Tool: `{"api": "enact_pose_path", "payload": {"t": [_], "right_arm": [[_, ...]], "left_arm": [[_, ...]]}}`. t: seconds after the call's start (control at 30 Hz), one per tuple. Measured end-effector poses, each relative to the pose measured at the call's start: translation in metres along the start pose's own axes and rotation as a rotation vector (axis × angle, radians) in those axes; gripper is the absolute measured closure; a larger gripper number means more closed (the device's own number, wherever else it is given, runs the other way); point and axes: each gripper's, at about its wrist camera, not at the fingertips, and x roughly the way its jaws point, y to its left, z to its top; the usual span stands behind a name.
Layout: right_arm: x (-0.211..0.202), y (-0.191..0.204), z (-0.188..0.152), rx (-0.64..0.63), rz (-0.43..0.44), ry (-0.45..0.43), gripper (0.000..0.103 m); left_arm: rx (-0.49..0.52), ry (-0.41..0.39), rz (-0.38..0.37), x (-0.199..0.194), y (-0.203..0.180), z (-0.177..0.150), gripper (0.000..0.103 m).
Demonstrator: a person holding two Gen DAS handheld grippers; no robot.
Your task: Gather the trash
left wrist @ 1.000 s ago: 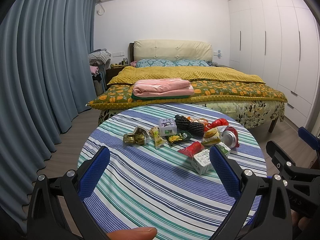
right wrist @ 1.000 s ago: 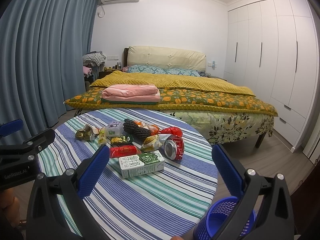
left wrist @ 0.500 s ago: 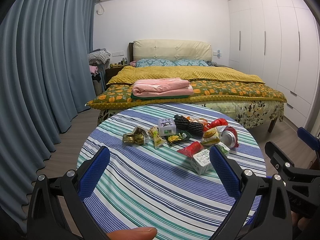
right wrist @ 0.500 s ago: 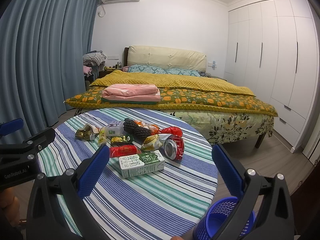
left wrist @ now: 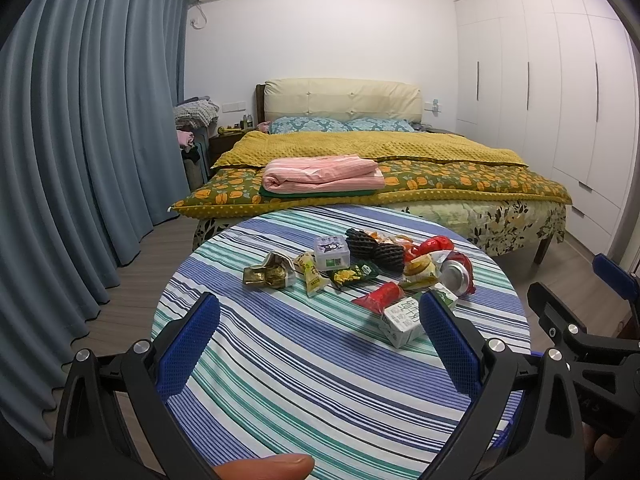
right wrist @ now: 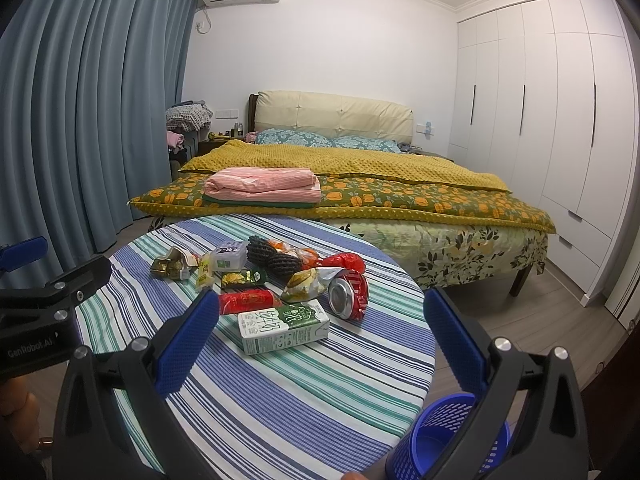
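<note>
Bed [right wrist: 400, 196]: fills the back of the room, a folded pink blanket [right wrist: 260, 180] lying at its foot.
Desk [left wrist: 320, 380]: round, under a striped cloth, standing in front of the bed and carrying all the trash.
Basket [right wrist: 444, 436]: blue, on the floor at the desk's near right edge, partly behind the right tool's finger.
Left hand-held gripper [left wrist: 318, 344]: spread wide and holding nothing, poised over bare cloth; the litter lies ahead of it and to its right.
Right hand-held gripper [right wrist: 316, 340]: likewise wide apart and empty, with the milk carton [right wrist: 284, 330] lying between and just beyond its blue pads.
Trash pile: a crushed red can [right wrist: 348, 294] just right of the carton, a red wrapper [right wrist: 248, 302] beside it on the far left, black foam nets [right wrist: 272, 256] and snack packets farther back.
Outlier: a crumpled gold wrapper [left wrist: 268, 274] at the pile's left end.
</note>
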Motion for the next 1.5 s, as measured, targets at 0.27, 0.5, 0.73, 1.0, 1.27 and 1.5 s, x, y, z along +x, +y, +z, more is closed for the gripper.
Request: {"api": "enact_pose_path", "payload": {"t": [0.27,0.5,0.73,1.0,1.27,1.5], "right_arm": [[0.0000,-0.0001,0.0001,0.000,0.000,0.000,0.005],[-0.0003,0.0002,0.0003,-0.002,-0.001,0.000,0.005],[-0.0001,0.0005,0.0002,-0.002,-0.001,0.000,0.005],[-0.0003,0.0004,0.0002,-0.003,-0.001,0.001,0.005],[-0.0004,0.0005,0.0002,-0.004,-0.002,0.001,0.005],[-0.0014,-0.0001,0.0002,-0.004,-0.002,0.001,0.005]], "left_arm": [[-0.001,0.001,0.000,0.0001,0.0001,0.0001,0.004],[-0.002,0.002,0.000,-0.0003,-0.0010,-0.0002,0.004],[-0.001,0.002,0.000,0.0002,0.0000,0.0000,0.004],[-0.002,0.003,0.001,-0.0019,-0.0015,0.0003,0.004],[-0.005,0.005,0.005,-0.0034,-0.0020,-0.0016,0.004],[-0.009,0.006,0.007,-0.0053,0.0012,-0.0052,0.004]]}}
